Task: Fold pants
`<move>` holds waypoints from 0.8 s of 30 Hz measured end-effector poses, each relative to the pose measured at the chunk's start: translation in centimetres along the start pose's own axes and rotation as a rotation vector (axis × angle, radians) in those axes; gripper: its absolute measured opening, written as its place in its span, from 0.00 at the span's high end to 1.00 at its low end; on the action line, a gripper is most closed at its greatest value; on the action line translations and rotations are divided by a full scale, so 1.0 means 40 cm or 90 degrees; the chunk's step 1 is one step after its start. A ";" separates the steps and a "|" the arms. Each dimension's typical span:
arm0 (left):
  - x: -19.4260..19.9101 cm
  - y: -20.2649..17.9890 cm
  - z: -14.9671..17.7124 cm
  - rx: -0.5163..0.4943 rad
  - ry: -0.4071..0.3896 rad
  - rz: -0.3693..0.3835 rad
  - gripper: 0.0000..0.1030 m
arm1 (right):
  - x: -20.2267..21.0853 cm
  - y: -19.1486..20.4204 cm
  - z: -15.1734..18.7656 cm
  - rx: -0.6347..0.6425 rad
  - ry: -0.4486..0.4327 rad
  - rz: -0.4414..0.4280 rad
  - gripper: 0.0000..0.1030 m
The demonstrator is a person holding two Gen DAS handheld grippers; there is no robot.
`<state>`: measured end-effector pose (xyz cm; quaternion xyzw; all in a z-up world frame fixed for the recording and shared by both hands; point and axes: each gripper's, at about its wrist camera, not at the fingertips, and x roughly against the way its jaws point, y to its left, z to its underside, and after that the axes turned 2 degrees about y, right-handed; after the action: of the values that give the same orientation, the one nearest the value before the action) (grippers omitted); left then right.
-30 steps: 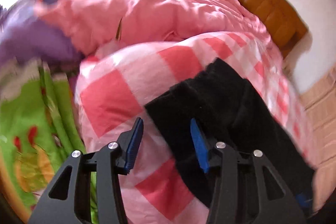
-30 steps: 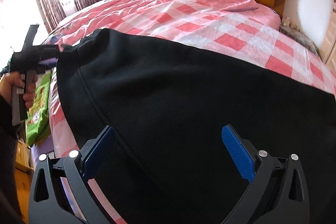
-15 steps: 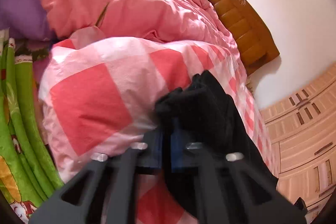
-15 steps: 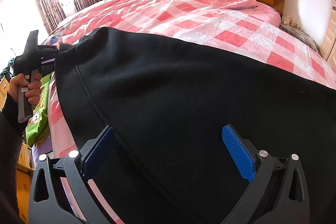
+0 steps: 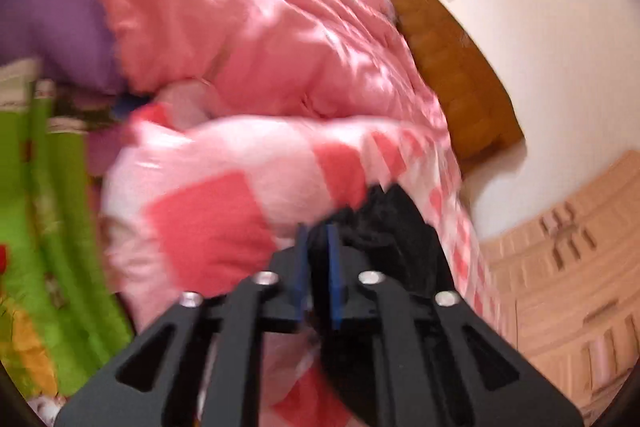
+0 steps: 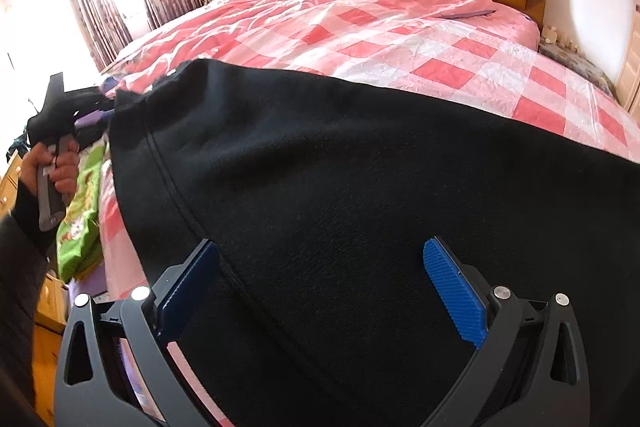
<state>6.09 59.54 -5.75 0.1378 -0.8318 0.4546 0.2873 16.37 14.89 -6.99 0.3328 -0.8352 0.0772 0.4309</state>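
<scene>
A corner of the black pants [image 5: 384, 227] is pinched by the left gripper [image 5: 318, 267]; the right gripper [image 6: 324, 291], lower centre, is held agape. Slippage is risked by that shallow pinch.

L gripper [image 5: 318, 267] is seen w/ jaws drawn nearly together, a fold of black cloth apparently pinched between the blue pads, though the view is blurred. Its grey handle is gripped by the L hand [image 6: 56, 167], dark sleeve at the wrist. R gripper [image 6: 320, 287] is held w/ jaws spread wide, pads clear of the cloth below.
</scene>
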 end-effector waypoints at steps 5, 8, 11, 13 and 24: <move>0.142 0.015 0.046 0.019 -0.057 0.086 0.20 | -0.002 0.009 0.000 0.002 -0.001 0.009 0.04; 0.128 -0.035 0.066 -0.046 -0.012 0.085 0.19 | -0.004 0.016 0.001 0.011 0.001 0.020 0.04; 0.071 -0.066 0.066 -0.069 0.024 0.060 0.19 | -0.002 0.010 0.001 0.005 -0.001 0.012 0.04; 0.024 -0.062 0.069 -0.058 0.047 0.052 0.19 | -0.001 0.007 0.001 0.003 -0.002 0.009 0.04; -0.057 -0.060 0.101 -0.078 0.084 0.063 0.48 | 0.005 0.073 -0.065 0.045 0.036 -0.053 0.04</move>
<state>7.67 54.79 -7.20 0.0485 -0.8431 0.4243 0.3269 16.21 18.13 -4.78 0.3799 -0.8048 0.0979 0.4455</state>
